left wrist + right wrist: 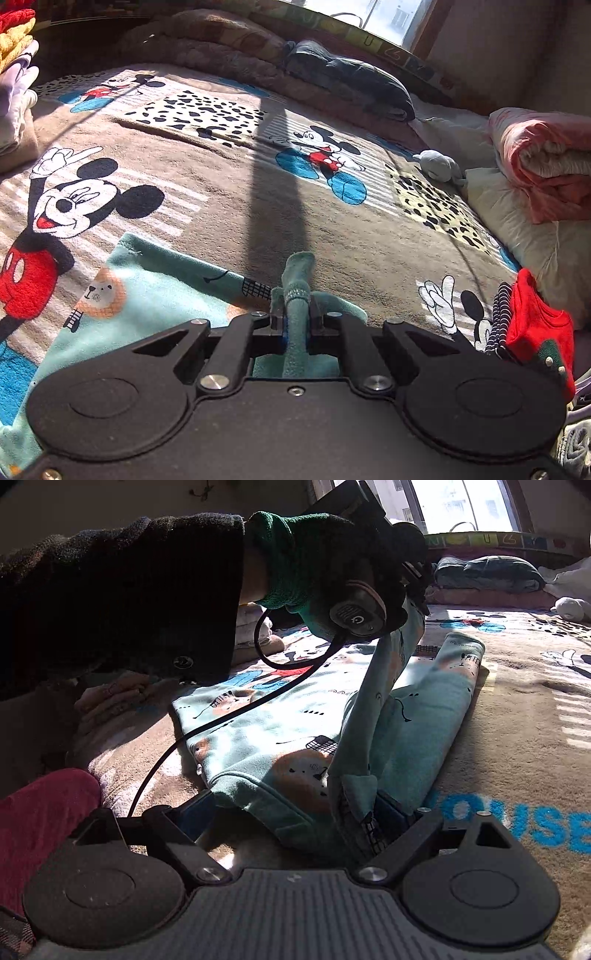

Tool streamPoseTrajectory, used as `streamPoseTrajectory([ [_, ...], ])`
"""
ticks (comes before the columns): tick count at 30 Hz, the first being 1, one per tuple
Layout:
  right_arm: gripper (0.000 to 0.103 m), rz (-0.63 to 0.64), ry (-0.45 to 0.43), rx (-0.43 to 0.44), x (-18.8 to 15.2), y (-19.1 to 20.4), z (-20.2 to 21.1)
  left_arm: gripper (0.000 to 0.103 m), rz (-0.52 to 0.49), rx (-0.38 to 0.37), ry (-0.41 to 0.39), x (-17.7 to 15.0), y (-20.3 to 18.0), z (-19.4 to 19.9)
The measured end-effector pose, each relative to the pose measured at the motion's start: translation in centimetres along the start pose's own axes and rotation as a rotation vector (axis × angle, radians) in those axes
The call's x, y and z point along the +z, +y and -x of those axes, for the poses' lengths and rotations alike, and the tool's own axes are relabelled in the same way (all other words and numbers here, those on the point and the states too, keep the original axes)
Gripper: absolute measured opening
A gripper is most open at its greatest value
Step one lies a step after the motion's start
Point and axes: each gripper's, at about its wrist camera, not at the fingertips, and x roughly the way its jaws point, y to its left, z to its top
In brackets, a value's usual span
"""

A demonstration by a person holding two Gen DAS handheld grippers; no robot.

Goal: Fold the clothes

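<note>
The bed (229, 206) carried a teal top (258, 731), spread flat with its long axis running away from my right claw (303, 812) toward the window. My right claw stood wide open at the near hem, cloth between its fingers. My left claw (295, 314) was clamped on the sleeve cuff (297, 273), holding that sleeve above the body.

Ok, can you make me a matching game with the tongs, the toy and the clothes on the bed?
1. left tongs
2. right tongs
3. grey plush toy
4. red top

A. lying by the white pillow
B. shut on the teal top
C. open wide
D. next to striped cloth

Pairs: 1-B, 2-C, 3-A, 4-D
</note>
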Motion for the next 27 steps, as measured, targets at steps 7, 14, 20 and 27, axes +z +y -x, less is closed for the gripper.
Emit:
streamPoseTrajectory([
  [7, 0.09, -0.016, -0.003, 0.004, 0.0, -0.4, 0.1, 0.005, -0.068, 0.098, 0.01, -1.3, -1.9, -2.5],
  [14, 0.089, -0.064, -0.013, -0.001, 0.1, -1.2, 0.5, 0.057, -0.159, 0.012, 0.007, -1.4, -3.6, -2.6],
  [20, 0.088, -0.051, -0.039, -0.064, 0.1, -0.9, 2.0, 0.057, -0.166, -0.089, -0.061, 0.2, -0.9, 1.3],
  [27, 0.088, 0.229, -0.198, -0.188, 0.9, 2.8, 2.8, 0.057, -0.11, -0.195, 0.014, -0.1, 3.8, -0.3],
])
